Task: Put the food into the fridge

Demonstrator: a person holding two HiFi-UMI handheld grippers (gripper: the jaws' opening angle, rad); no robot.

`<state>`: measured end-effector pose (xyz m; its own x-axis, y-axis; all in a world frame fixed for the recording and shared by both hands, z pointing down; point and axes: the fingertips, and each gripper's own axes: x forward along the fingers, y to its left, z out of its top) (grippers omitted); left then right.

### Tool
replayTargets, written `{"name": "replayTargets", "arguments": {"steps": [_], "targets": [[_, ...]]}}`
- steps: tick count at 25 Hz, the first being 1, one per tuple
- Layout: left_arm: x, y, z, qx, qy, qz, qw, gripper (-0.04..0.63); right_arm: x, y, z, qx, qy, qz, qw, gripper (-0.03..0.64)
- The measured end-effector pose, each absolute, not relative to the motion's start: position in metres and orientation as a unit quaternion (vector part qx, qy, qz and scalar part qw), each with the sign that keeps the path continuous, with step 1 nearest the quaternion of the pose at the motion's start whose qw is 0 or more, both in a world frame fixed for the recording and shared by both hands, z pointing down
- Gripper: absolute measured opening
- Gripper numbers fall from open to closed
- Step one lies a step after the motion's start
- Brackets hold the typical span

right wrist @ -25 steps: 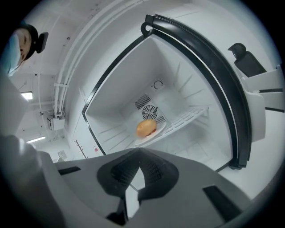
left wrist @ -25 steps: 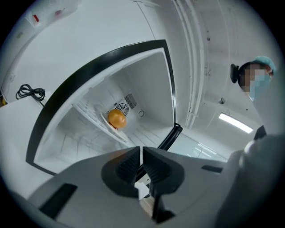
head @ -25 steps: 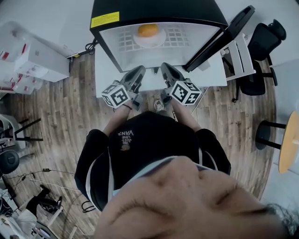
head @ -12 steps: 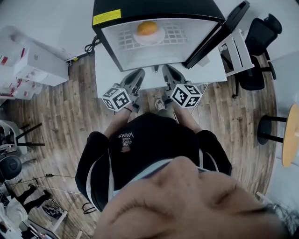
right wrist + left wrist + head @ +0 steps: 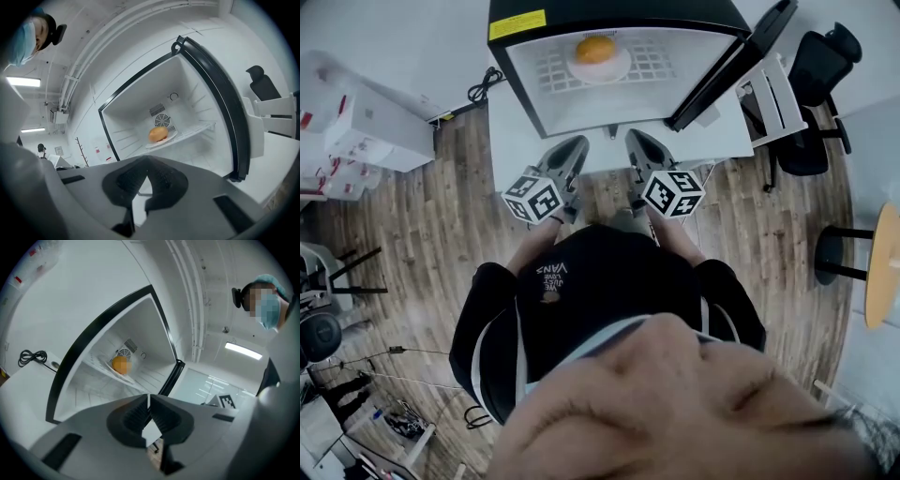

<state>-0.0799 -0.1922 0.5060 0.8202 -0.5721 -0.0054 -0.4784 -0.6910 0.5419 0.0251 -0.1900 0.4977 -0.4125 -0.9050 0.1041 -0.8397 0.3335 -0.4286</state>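
Observation:
A small black fridge stands open on a white stand. Inside, an orange bun-like food lies on a white plate on the wire shelf. The food shows in the left gripper view too, and the food sits on its plate in the right gripper view. My left gripper and right gripper hover side by side just in front of the fridge opening, both pointing at it. The left gripper is shut and holds nothing. The right gripper is shut and empty as well.
The fridge door swings open to the right. A black office chair and a white rack stand right of it. White boxes sit at the left, a power cable beside the fridge, and a round stool at the right.
Both grippers have drawn back a little from the fridge opening and rolled slightly. The food and plate have stayed on the shelf.

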Motion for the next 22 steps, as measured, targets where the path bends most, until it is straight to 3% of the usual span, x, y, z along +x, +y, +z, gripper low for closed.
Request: {"name": "replayTargets", "arguments": {"steps": [22], "targets": [[-0.056,-0.181,0.508,0.909,-0.336,-0.06,0.239,0.028,0.046,-0.186,0.495,-0.512,0.839,-0.18,0.027,0.012]]}}
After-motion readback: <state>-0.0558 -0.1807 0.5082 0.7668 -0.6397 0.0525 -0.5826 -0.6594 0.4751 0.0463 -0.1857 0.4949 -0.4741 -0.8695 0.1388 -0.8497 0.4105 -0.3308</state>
